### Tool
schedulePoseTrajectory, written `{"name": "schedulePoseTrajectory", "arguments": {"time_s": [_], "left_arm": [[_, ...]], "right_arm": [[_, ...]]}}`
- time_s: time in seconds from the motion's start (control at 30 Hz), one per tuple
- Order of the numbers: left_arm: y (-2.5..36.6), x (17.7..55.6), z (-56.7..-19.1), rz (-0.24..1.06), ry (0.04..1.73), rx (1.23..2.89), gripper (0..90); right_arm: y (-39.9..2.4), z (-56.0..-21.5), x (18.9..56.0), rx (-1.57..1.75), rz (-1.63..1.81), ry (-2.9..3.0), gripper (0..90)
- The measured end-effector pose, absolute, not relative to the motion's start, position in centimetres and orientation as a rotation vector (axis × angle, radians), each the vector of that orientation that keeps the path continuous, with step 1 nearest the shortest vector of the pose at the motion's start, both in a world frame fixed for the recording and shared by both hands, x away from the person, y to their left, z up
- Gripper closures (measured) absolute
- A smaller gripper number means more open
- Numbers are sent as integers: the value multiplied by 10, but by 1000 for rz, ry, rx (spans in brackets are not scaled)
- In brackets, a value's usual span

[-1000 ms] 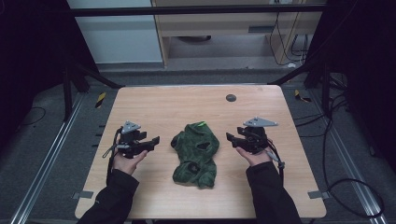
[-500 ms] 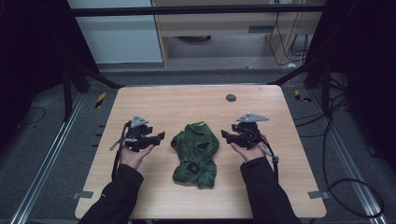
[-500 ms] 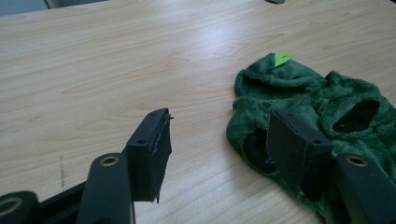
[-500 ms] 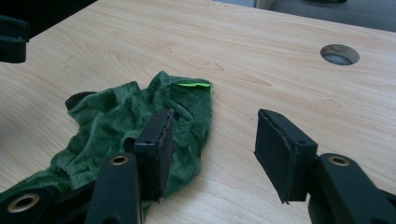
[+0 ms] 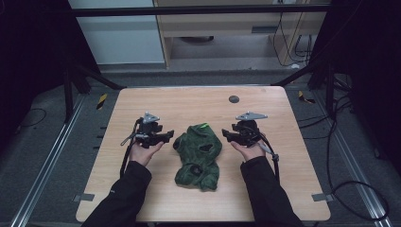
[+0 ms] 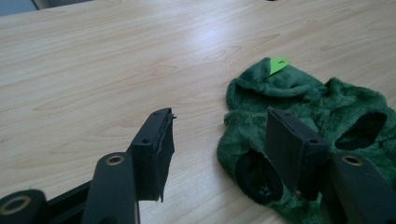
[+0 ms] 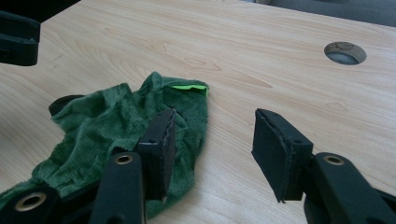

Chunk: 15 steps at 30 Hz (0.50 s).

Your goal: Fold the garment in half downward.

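Observation:
A crumpled dark green fleece garment [image 5: 197, 156] with a bright green tag [image 5: 203, 126] lies in the middle of the wooden table [image 5: 142, 104]. My left gripper [image 5: 169, 136] sits just left of it, open, pointing at its left edge. In the left gripper view the gripper [image 6: 219, 116] has the garment [image 6: 303, 98] behind its right-hand jaw, and nothing is pinched. My right gripper [image 5: 226, 135] sits just right of the garment, open. Its view shows the gripper [image 7: 215, 116] over bare wood, with the garment [image 7: 107, 126] beside its left-hand jaw. Both pairs of jaws have just been closing a little.
A round cable hole [image 5: 233, 99] sits in the table's far side, right of centre, also seen as a hole [image 7: 344, 52] in the right gripper view. Bare wood surrounds the garment. Dark floor, rails and cables ring the table.
Both hands have moved inward toward the garment, the left one to the right and the right one to the left. The garment has not moved.

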<state>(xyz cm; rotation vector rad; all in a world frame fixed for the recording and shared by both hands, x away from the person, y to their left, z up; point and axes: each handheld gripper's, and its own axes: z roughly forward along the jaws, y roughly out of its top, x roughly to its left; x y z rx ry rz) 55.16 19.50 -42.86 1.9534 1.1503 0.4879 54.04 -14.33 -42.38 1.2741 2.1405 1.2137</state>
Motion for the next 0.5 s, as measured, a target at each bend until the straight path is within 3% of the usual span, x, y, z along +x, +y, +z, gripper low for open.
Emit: {"name": "schedulePoseTrajectory", "arguments": {"time_s": [0.5], "left_arm": [[178, 571, -441, 453, 1154, 1987, 443]], "right_arm": [[-130, -440, 558, 1299, 1209, 2179, 522]]}}
